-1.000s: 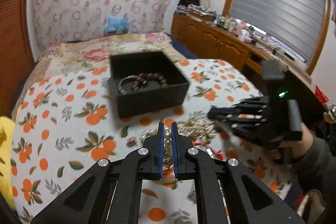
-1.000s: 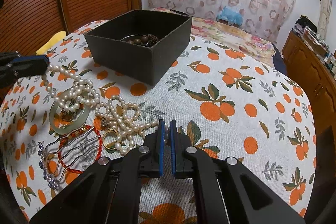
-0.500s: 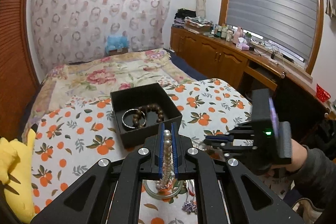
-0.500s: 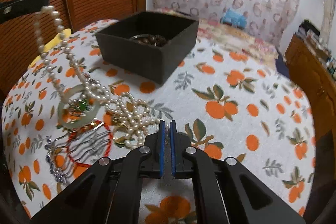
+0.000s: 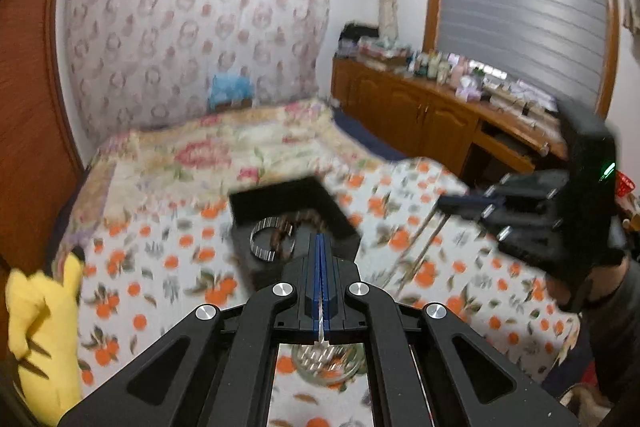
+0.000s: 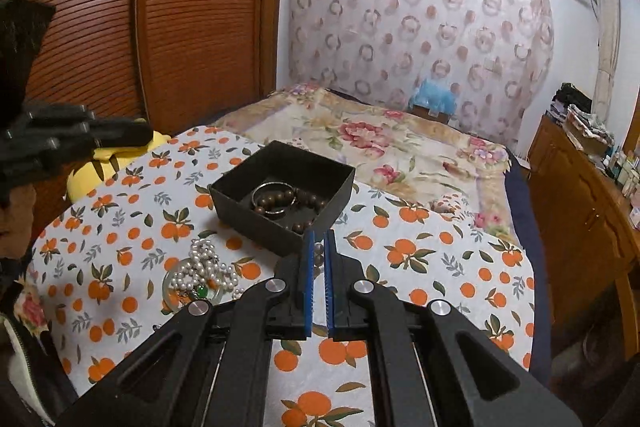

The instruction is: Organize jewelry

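Note:
A black open box [image 6: 283,196] sits on the orange-print cloth and holds a silver bangle [image 6: 269,195] and a brown bead bracelet [image 6: 310,209]. It also shows, blurred, in the left wrist view [image 5: 292,223]. My left gripper [image 5: 321,247] is shut on a pearl necklace strand [image 5: 321,331], raised well above the cloth. Blurred strands [image 5: 420,247] run up to my right gripper [image 5: 452,203]. My right gripper [image 6: 319,247] is nearly shut, its jaws a narrow gap apart; what it grips is hidden. A pearl heap [image 6: 204,269] lies on a green jade ring [image 6: 192,293] left of it.
A yellow plush toy [image 5: 44,319] lies at the cloth's left edge. A floral bedspread [image 6: 360,135] lies beyond the box. A wooden sideboard [image 5: 432,115] with clutter runs along the right wall. A brown slatted door [image 6: 140,27] stands on the left.
Both grippers have risen higher above the cloth. The pearl strand is lifted with them, leaving a smaller heap on the jade ring. The left view is now blurred by motion.

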Available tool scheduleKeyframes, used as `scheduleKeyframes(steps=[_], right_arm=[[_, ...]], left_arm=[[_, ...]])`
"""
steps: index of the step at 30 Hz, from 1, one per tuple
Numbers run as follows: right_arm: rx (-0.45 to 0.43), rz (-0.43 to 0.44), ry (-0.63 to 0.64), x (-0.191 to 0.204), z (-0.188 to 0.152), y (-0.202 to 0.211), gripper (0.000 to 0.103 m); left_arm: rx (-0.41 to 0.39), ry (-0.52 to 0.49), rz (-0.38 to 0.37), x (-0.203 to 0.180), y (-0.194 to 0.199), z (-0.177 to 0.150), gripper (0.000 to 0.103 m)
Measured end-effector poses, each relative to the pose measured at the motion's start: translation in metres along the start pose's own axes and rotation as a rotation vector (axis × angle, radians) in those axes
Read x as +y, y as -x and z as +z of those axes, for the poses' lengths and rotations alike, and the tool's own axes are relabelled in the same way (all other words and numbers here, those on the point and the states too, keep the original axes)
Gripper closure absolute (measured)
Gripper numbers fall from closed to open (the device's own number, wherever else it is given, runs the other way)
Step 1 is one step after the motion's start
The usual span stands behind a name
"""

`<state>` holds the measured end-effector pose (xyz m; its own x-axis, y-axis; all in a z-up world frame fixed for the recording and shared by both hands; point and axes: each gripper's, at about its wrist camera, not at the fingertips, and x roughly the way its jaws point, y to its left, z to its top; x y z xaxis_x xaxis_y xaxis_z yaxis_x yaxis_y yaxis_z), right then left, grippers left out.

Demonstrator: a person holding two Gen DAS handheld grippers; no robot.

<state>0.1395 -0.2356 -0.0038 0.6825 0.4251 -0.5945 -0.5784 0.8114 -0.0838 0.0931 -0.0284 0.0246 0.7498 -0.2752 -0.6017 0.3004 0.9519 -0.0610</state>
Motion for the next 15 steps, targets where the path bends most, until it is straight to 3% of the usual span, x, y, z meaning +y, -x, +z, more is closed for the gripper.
scheduleKeyframes(steps=[3,5,9,11,15], right_arm=[[-0.009,0.009,-0.016,0.000,-0.002,0.000,0.098],[-0.007,0.007,-0.018,0.001,-0.003,-0.003,0.098],[-0.001,0.007,-0.017,0.003,-0.006,-0.005,0.098],[-0.001,0.008,-0.017,0.004,-0.007,-0.006,0.098],[0.004,0.006,-0.021,0.004,-0.011,-0.008,0.098]], left_arm=[[0.084,0.031,0.014,0.013,-0.027,-0.022,0.096],[0.121,0.048,0.014,0.018,-0.041,-0.033,0.076],[0.181,0.071,-0.006,0.020,-0.063,-0.049,0.070],[0.195,0.072,-0.016,0.016,-0.068,-0.054,0.055],[0.232,0.062,-0.004,0.009,-0.085,-0.061,0.053]])
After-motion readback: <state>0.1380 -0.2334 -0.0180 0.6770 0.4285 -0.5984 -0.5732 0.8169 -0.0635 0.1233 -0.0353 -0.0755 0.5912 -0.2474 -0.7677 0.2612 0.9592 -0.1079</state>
